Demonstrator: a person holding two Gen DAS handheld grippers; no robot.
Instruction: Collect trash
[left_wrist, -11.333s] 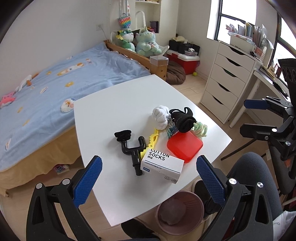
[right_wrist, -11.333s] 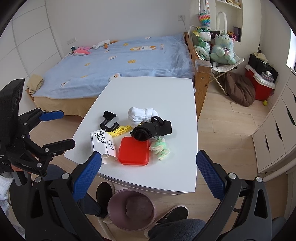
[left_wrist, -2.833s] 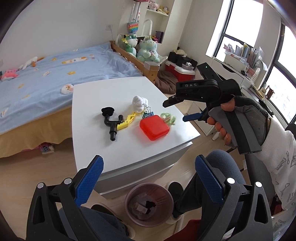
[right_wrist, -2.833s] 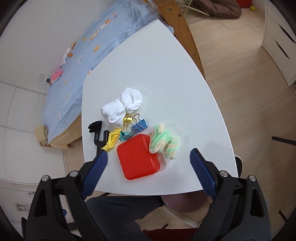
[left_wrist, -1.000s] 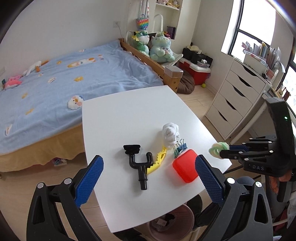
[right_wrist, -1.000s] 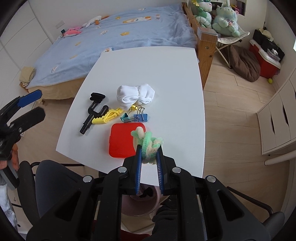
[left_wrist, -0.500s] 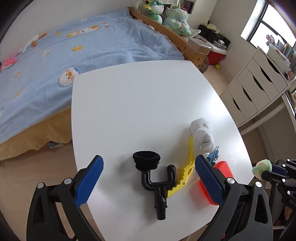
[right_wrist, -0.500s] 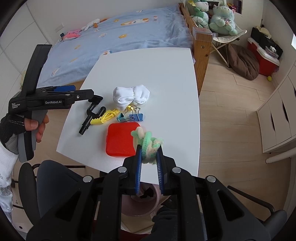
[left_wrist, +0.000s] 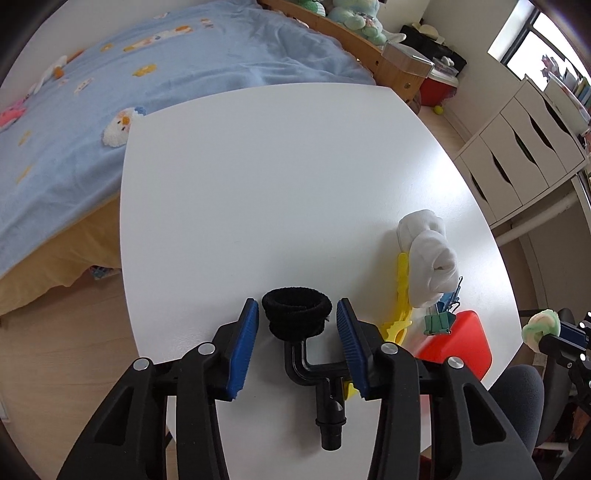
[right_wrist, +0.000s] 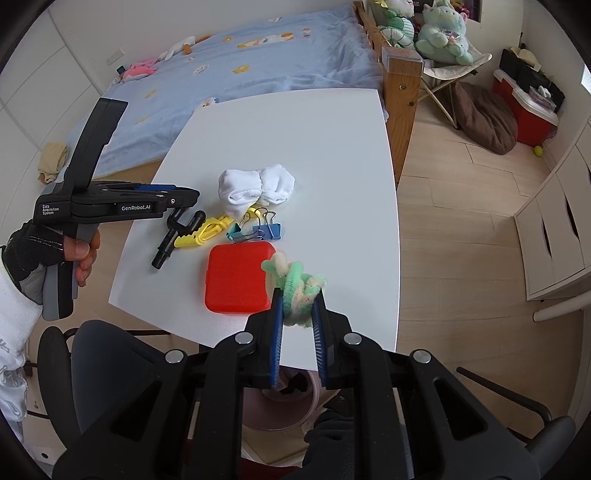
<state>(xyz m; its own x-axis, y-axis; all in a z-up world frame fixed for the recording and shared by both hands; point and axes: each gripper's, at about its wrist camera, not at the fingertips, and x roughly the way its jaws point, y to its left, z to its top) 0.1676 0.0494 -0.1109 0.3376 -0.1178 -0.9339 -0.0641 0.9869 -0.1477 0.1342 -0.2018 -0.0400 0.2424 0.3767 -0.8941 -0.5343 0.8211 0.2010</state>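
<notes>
The left claw (left_wrist: 297, 341) points steeply down, its jaws just closing in but the blue pads (left_wrist: 243, 345) not yet pressing. A gloved left hand (right_wrist: 44, 254) grips its handle. The right claw (right_wrist: 298, 325) tilts downward, jaws clamped tight, with a white sleeve (right_wrist: 14, 325) at the left wrist.

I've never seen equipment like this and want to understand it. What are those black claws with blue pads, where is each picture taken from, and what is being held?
No robot: a person holds a two-finger gripper in each hand, each carrying a fisheye camera looking along its fingers. The left gripper has just been closing around a black foam-topped Y-shaped fitting on the white table; its pads do not visibly touch yet. The right gripper is shut on a green and cream fuzzy bundle. On the table: a red case, binder clips, a yellow clip, white socks.
</notes>
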